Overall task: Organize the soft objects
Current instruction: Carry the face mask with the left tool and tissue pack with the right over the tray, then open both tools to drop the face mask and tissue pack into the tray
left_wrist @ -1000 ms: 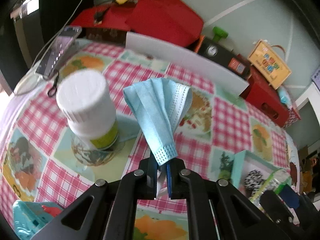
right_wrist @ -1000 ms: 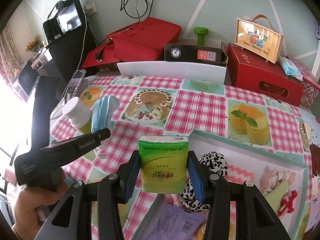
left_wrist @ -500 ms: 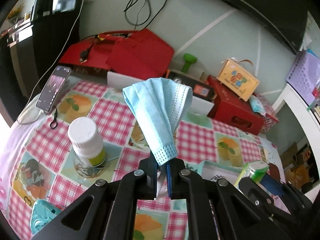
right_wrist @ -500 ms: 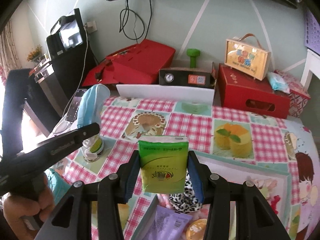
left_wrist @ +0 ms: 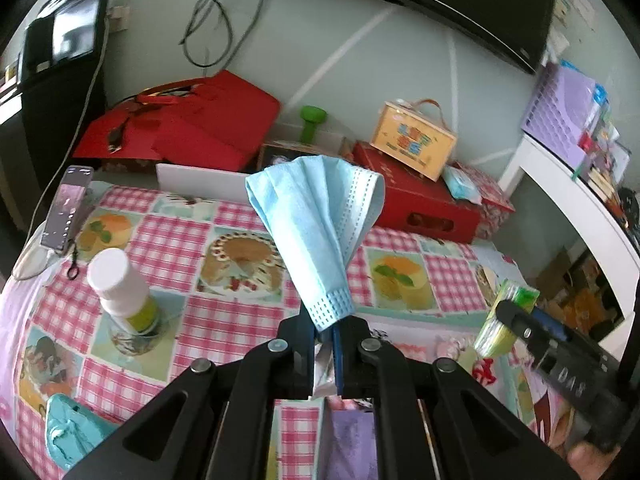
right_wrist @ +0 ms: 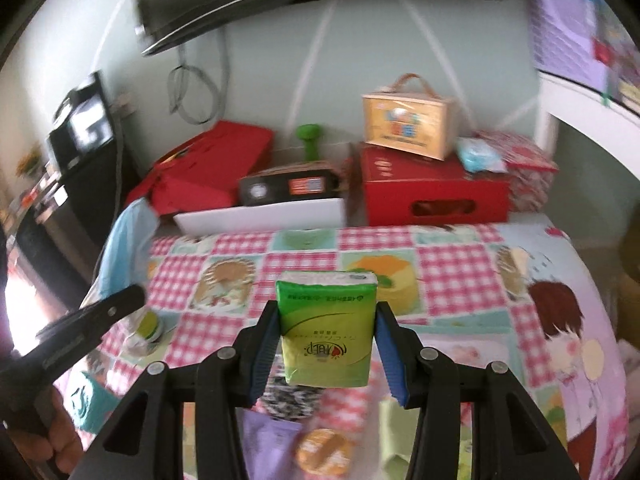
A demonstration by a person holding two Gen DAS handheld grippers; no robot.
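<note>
1. The left gripper (left_wrist: 324, 332) has its two fingers pressed together on the bottom edge of a blue face mask (left_wrist: 316, 232). The mask stands up from the fingers like a fan, in the air above the table (left_wrist: 240, 304).
2. The right gripper (right_wrist: 327, 344) squeezes a green pack of tissues (right_wrist: 326, 328) between its two blue pads. The pack fills the gap from side to side and is up off the table too.
3. Just under both grippers is a shallow box on the table. It already has soft things in it: a purple packet (right_wrist: 268, 436) and a black and white spotted cloth (right_wrist: 292, 396).
4. I think this is the carrying step. Both soft things are picked up, but not put away yet.
5. A bit farther, on the pink checked tablecloth, a white-capped bottle (left_wrist: 120, 292) stands in a glass dish. A phone (left_wrist: 68, 204) lies near the far left edge.
6. At the back are a long white tray (right_wrist: 264, 216), red boxes (right_wrist: 436, 192) and a small yellow case (right_wrist: 408, 124).
7. Next, I think each gripper must go to the place for soft things, come down low, and only then let go. I cannot tell if that place is the near box or the white tray.
8. The mask is floppy, so it may fall out flat or hang over an edge.
</note>
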